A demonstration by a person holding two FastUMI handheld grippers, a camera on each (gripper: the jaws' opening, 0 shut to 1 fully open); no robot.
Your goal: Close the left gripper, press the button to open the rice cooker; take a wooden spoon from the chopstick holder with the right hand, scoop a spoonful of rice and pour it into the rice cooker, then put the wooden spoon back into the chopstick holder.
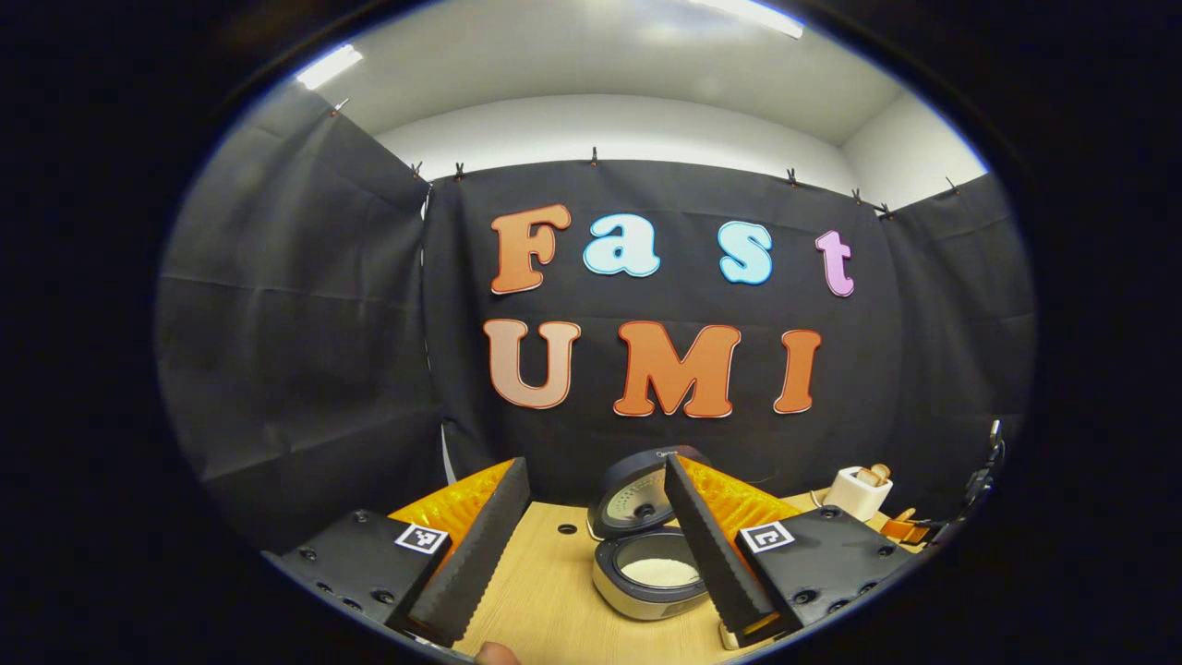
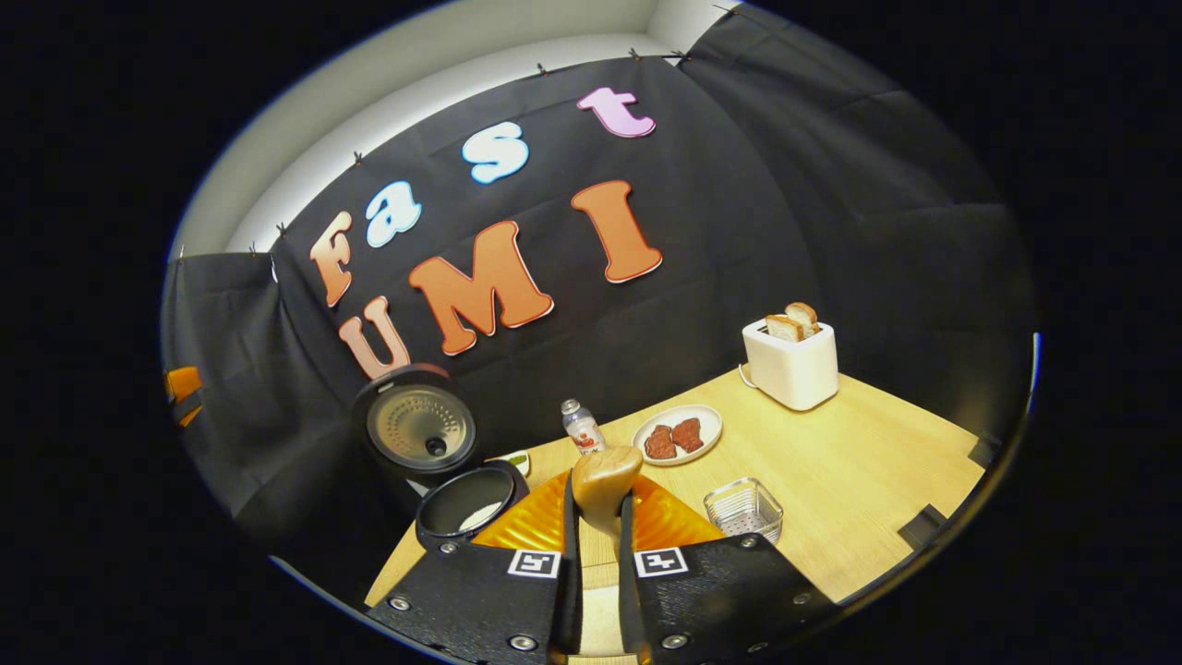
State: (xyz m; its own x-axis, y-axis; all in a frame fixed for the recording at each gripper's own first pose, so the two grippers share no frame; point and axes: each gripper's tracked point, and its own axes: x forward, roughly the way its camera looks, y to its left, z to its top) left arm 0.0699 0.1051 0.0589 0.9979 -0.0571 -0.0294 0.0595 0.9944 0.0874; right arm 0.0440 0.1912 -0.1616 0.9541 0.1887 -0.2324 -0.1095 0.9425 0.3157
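Between the right gripper [image 2: 600, 545] fingers, the wooden spoon [image 2: 605, 482] is being clamped by its handle, bowl raised and tilted forward, apparently emptied, though its inside is facing away. Just left of it, the rice cooker [image 2: 462, 503] is standing open on the desk [image 2: 859, 462], lid [image 2: 420, 427] upright, white rice lying in its pot, so the return to the chopstick holder [image 2: 743, 508], near on the right, is judged pending. Farther left, the left gripper [image 1: 591, 554] is hanging released, fingers spread, framing the cooker.
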